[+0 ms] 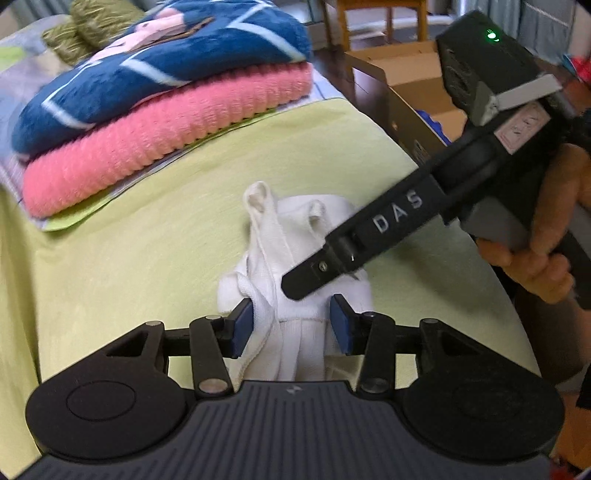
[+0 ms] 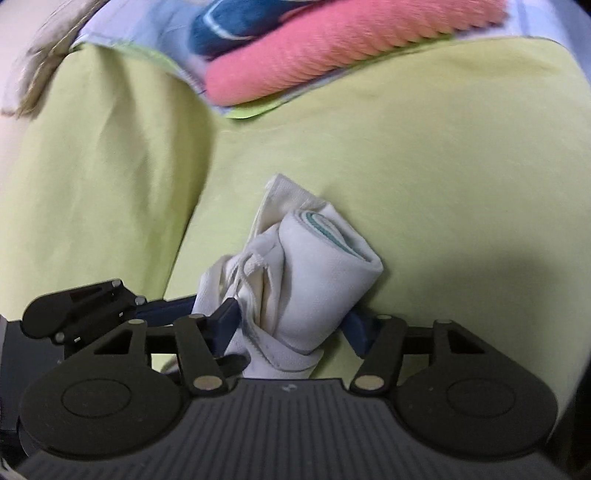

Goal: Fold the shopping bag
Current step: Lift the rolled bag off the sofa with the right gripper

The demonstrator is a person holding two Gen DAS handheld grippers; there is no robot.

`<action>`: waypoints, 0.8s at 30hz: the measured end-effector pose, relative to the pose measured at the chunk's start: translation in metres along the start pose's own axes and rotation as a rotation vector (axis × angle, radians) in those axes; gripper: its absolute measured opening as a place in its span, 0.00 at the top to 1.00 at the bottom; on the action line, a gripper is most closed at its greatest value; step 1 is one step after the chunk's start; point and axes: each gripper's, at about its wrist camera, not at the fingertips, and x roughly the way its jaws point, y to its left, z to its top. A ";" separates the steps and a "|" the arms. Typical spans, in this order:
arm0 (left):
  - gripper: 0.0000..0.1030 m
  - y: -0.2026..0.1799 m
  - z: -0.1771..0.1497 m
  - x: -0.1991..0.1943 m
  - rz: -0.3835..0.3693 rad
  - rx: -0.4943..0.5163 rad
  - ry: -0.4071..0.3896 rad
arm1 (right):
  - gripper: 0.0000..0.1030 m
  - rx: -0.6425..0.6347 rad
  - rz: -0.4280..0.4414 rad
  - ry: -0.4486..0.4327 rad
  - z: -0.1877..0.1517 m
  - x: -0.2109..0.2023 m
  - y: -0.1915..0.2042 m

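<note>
The white cloth shopping bag (image 1: 295,258) lies rolled into a bundle on the yellow-green sheet (image 1: 129,277). Its handles and loose cord stick out at the far end. My left gripper (image 1: 291,326) has its blue pads (image 1: 242,326) on either side of the bundle's near end and pinches it narrow. My right gripper (image 1: 314,273) reaches in from the right, across the top of the bundle, held by a hand (image 1: 554,229). In the right wrist view the rolled bag (image 2: 317,273) sits squeezed between my right gripper's (image 2: 291,325) pads, with the left gripper (image 2: 74,310) at its left.
A folded pink blanket (image 1: 155,136) with a blue one (image 1: 166,62) on top is stacked at the back left of the bed. An open cardboard box (image 1: 406,85) and a wooden chair (image 1: 369,18) stand beyond the bed's right edge.
</note>
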 end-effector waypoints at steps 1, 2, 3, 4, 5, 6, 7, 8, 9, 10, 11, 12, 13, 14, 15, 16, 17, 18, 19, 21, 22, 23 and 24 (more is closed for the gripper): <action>0.52 0.001 -0.002 -0.002 0.004 -0.009 0.002 | 0.45 -0.011 0.014 0.012 0.005 0.001 0.000; 0.51 0.000 -0.004 -0.003 0.013 0.002 0.010 | 0.46 -0.017 0.033 0.019 0.011 0.006 0.000; 0.50 -0.001 -0.005 -0.002 0.024 0.008 0.018 | 0.46 -0.035 0.041 0.021 0.014 0.011 0.002; 0.49 0.002 -0.004 -0.001 0.027 -0.008 0.025 | 0.46 -0.054 0.048 0.023 0.016 0.017 0.004; 0.49 0.005 -0.004 -0.001 0.029 -0.031 0.031 | 0.46 -0.073 0.055 0.024 0.019 0.022 0.006; 0.49 0.008 -0.004 0.000 0.027 -0.051 0.034 | 0.46 -0.092 0.062 0.026 0.022 0.028 0.008; 0.49 0.011 -0.003 0.000 0.024 -0.070 0.036 | 0.46 -0.096 0.065 0.034 0.024 0.027 0.009; 0.48 0.012 -0.003 0.000 0.025 -0.075 0.038 | 0.47 -0.099 0.069 0.043 0.027 0.026 0.009; 0.48 0.010 -0.002 -0.001 0.029 -0.067 0.041 | 0.49 -0.107 0.079 0.057 0.030 0.024 0.009; 0.48 0.007 -0.002 -0.002 0.036 -0.057 0.044 | 0.50 -0.106 0.090 0.072 0.036 0.026 0.008; 0.48 0.004 -0.001 -0.003 0.041 -0.049 0.048 | 0.50 -0.085 0.102 0.092 0.040 0.025 0.006; 0.48 0.003 -0.001 -0.004 0.042 -0.043 0.053 | 0.50 -0.083 0.107 0.107 0.043 0.024 0.006; 0.48 0.005 -0.001 -0.005 0.034 -0.044 0.056 | 0.49 -0.083 0.111 0.121 0.045 0.024 0.006; 0.48 0.007 -0.001 -0.006 0.020 -0.048 0.057 | 0.47 -0.079 0.110 0.131 0.047 0.025 0.005; 0.47 0.009 -0.002 -0.005 0.009 -0.049 0.061 | 0.47 -0.064 0.104 0.138 0.048 0.028 0.006; 0.47 0.011 -0.002 -0.004 0.004 -0.049 0.070 | 0.47 -0.077 0.095 0.145 0.049 0.032 0.008; 0.47 0.014 -0.001 -0.002 0.002 -0.064 0.079 | 0.47 -0.110 0.081 0.146 0.050 0.037 0.014; 0.47 0.015 -0.001 -0.002 0.003 -0.082 0.080 | 0.49 -0.117 0.076 0.143 0.050 0.036 0.016; 0.47 0.014 -0.001 -0.002 0.008 -0.093 0.075 | 0.50 -0.122 0.072 0.140 0.050 0.034 0.017; 0.47 0.011 -0.001 -0.004 0.020 -0.107 0.058 | 0.54 -0.107 0.075 0.145 0.051 0.030 0.016; 0.47 0.007 -0.002 -0.006 0.023 -0.109 0.038 | 0.55 -0.086 0.084 0.153 0.053 0.027 0.013; 0.47 0.005 -0.003 -0.007 0.021 -0.119 0.016 | 0.55 -0.072 0.086 0.155 0.054 0.021 0.010; 0.47 0.002 -0.003 -0.009 0.019 -0.128 -0.006 | 0.56 -0.059 0.088 0.157 0.056 0.016 0.007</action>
